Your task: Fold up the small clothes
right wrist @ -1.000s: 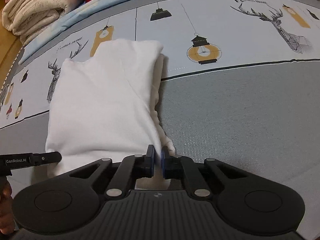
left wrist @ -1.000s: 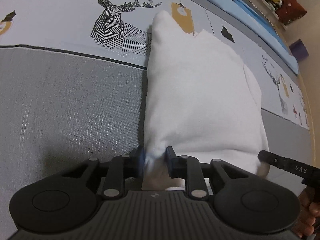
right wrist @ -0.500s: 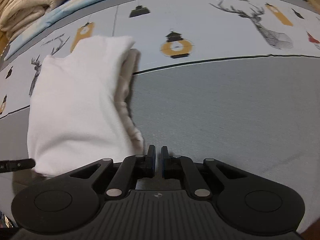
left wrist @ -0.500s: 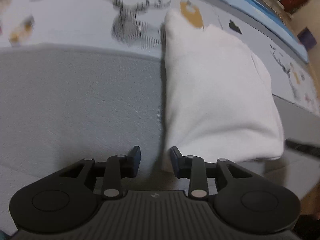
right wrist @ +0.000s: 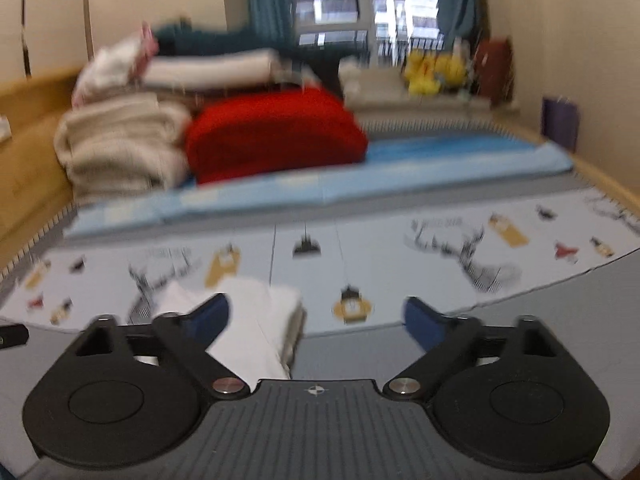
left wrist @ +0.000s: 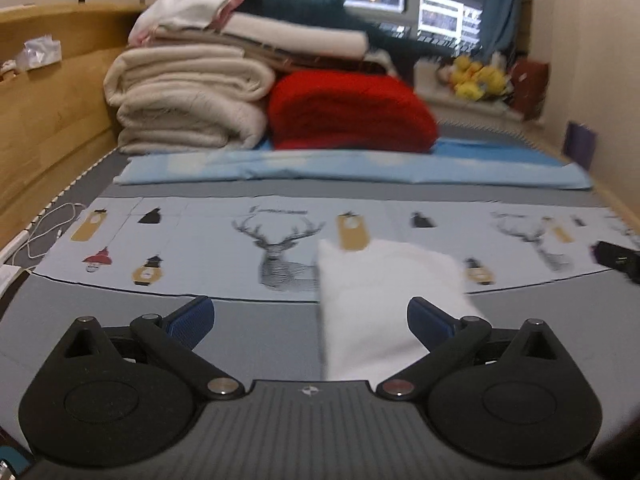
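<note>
A folded white garment [left wrist: 384, 300] lies flat on the grey and printed bedsheet [left wrist: 240, 248]. In the left wrist view it sits just ahead, toward the right finger. My left gripper [left wrist: 310, 316] is open wide and empty, above the near edge of the garment. In the right wrist view the garment [right wrist: 256, 320] lies low at the left, behind the left finger. My right gripper [right wrist: 316, 318] is open wide and empty, to the right of the garment. The right gripper's tip [left wrist: 616, 260] shows at the right edge of the left wrist view.
A stack of folded beige blankets [left wrist: 188, 100] and a red blanket [left wrist: 348, 116] lie at the far end of the bed on a blue sheet [left wrist: 340, 164]. A wooden bed frame [left wrist: 40, 120] runs along the left. A white cable [left wrist: 48, 228] lies at the left edge.
Both grippers let go of the white garment, opened wide and tilted up and back, so the far end of the bed and the window came into view.
</note>
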The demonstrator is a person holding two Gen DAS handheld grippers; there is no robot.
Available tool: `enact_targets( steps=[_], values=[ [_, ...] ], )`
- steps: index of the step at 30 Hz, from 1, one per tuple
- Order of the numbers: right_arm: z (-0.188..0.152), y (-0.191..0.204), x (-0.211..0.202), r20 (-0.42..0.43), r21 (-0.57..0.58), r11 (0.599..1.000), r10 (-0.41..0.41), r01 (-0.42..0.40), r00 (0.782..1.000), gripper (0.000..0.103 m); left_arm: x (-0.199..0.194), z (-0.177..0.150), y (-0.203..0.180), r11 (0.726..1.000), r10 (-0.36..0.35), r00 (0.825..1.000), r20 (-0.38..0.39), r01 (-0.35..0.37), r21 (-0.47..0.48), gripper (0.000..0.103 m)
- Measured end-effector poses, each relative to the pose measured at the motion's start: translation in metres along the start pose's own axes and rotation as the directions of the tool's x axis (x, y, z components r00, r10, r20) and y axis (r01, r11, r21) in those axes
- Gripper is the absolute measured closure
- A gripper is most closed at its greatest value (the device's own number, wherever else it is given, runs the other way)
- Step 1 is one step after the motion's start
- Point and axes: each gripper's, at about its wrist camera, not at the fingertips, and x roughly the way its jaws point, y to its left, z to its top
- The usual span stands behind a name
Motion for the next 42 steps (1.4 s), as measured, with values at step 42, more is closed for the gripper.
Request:
enact_targets(
  steps=[42],
  values=[
    [-0.078, 0.059, 0.000, -0.182, -0.124, 0.992, 0.011, -0.034, 0.983, 0.001, 0.054, -0.075, -0.047, 0.996, 0.002, 0.980, -0.197, -0.020, -0.089, 0.001]
  ],
)
